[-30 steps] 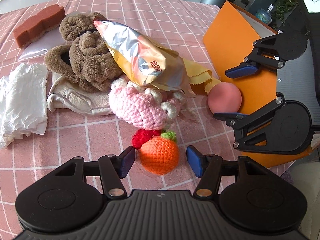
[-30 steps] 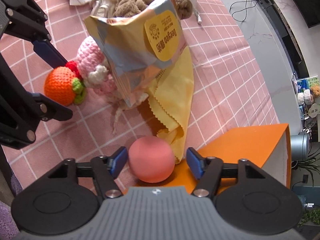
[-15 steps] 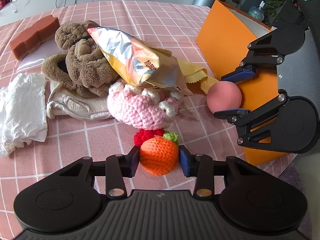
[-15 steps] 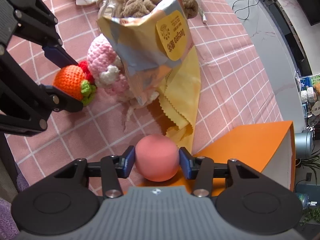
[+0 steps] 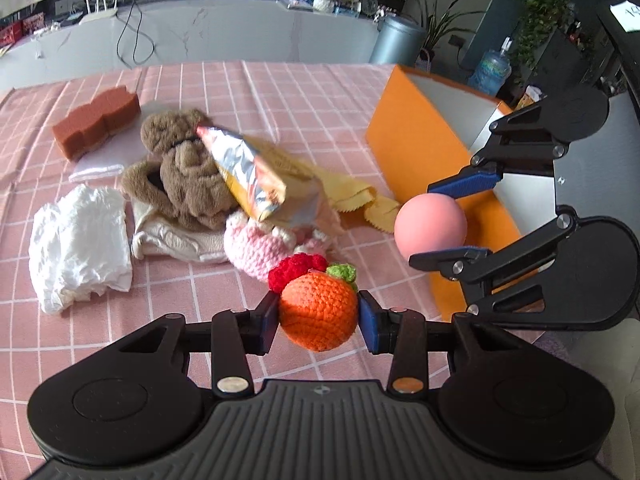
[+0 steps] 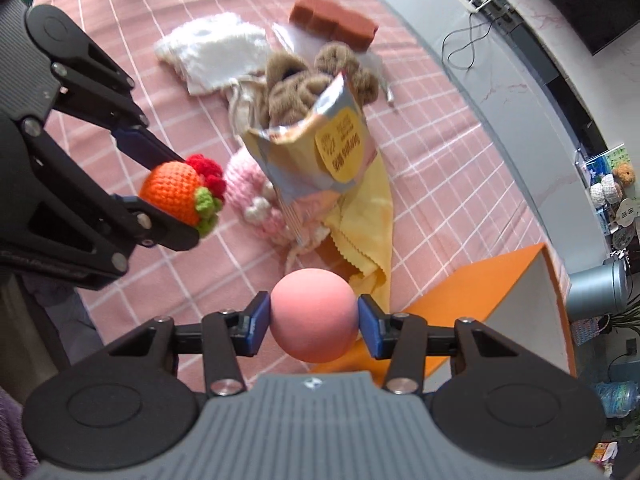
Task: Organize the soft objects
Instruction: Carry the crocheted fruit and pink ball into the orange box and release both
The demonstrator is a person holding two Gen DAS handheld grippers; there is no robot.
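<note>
A crocheted orange (image 5: 318,312) is being squeezed by the left gripper (image 5: 319,316), and a pink ball (image 6: 313,315) by the right gripper (image 6: 313,318), both lifted near the orange box (image 5: 416,148). The slippers (image 5: 188,184), chip bag (image 5: 256,176) and cloths are waiting on the table.

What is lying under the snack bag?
The snack bag leans on the brown plush, over the pink crochet toy and yellow cloth. Anything else beneath is hidden.

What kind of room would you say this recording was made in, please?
Probably an office or lab rather than a home: a table under a pink checked cloth, a long grey counter carrying a white router, and a water-cooler bottle beside potted plants.
</note>
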